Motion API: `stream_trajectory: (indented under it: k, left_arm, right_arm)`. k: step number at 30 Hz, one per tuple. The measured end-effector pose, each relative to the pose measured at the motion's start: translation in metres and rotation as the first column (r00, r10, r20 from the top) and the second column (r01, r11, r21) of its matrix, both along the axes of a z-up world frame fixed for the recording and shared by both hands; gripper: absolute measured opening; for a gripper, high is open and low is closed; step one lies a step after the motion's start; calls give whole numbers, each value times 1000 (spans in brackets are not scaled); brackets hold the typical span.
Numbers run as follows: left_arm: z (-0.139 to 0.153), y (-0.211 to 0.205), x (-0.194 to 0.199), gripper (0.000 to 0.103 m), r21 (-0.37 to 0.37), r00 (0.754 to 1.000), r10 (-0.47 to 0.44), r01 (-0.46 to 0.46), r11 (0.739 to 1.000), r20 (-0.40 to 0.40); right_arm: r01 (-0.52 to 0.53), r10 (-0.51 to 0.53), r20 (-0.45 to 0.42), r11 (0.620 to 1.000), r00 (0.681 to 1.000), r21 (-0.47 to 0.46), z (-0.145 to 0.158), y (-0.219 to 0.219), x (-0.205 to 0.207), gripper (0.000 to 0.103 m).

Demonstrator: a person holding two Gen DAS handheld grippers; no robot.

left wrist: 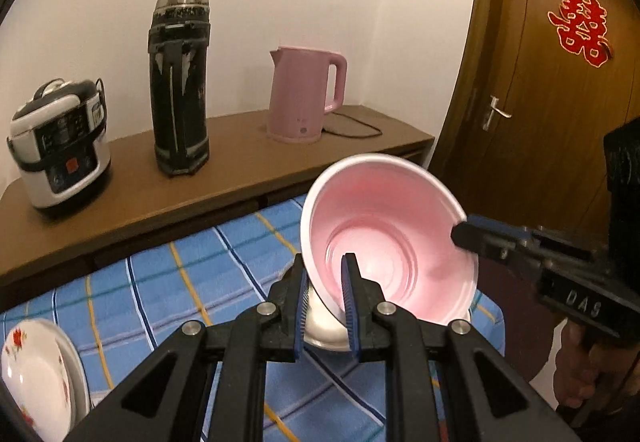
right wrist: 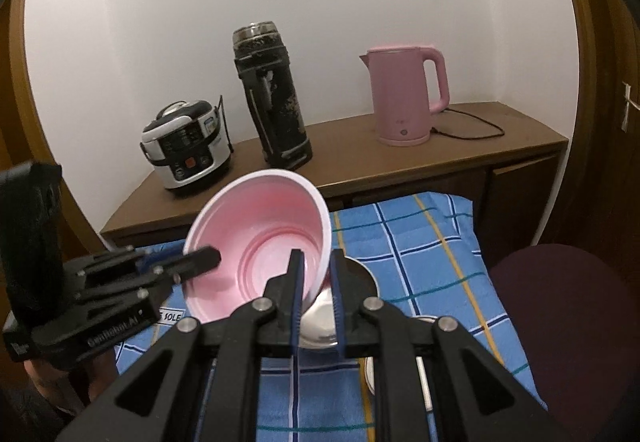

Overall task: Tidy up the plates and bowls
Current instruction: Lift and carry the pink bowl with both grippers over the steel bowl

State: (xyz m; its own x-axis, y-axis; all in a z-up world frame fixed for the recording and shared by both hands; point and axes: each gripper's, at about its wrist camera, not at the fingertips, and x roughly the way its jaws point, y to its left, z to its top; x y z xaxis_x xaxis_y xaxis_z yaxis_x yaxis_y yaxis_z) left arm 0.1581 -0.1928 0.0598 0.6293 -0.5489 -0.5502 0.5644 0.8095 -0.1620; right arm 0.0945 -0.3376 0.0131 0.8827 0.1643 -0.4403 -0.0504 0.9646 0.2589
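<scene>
The thin, light pink bowl (left wrist: 390, 242) looks bendy, so both the left gripper (left wrist: 326, 306) and right gripper (right wrist: 316, 298) seem clamped on its rim above the blue checked cloth (right wrist: 420, 242).

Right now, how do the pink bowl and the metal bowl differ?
The pink plastic bowl is tilted up on edge, opening toward the cameras; the shiny steel bowl sits beneath it on the blue checked cloth. Both grippers, left and right, pinch the pink bowl's rim; neither grips the steel bowl. Both bowls are round.
</scene>
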Motion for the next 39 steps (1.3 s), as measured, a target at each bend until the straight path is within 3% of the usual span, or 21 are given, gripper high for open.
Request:
stream_trajectory:
  k: [9,17,22,39]
  left_arm:
    - [-30,5,41,18,-82,995,-25,17,996,-95]
    - [-43,-5,41,18,-92,990,-102,93,991,-95]
    - [-55,-5,49,18,-113,979,-140,124,986,-150]
    - [-73,-12,52,18,-64,972,-134,124,990,-194]
  right_arm:
    - [19,-20,-72,1000,997,-5,-23,2,27,15]
    - [62,-61,-94,998,994,5,-31,-12,35,15]
    - [68,-66,-113,998,991,10,-37,-15,40,15]
    - [83,-79,-180,996,981,16,-60,-15,59,15]
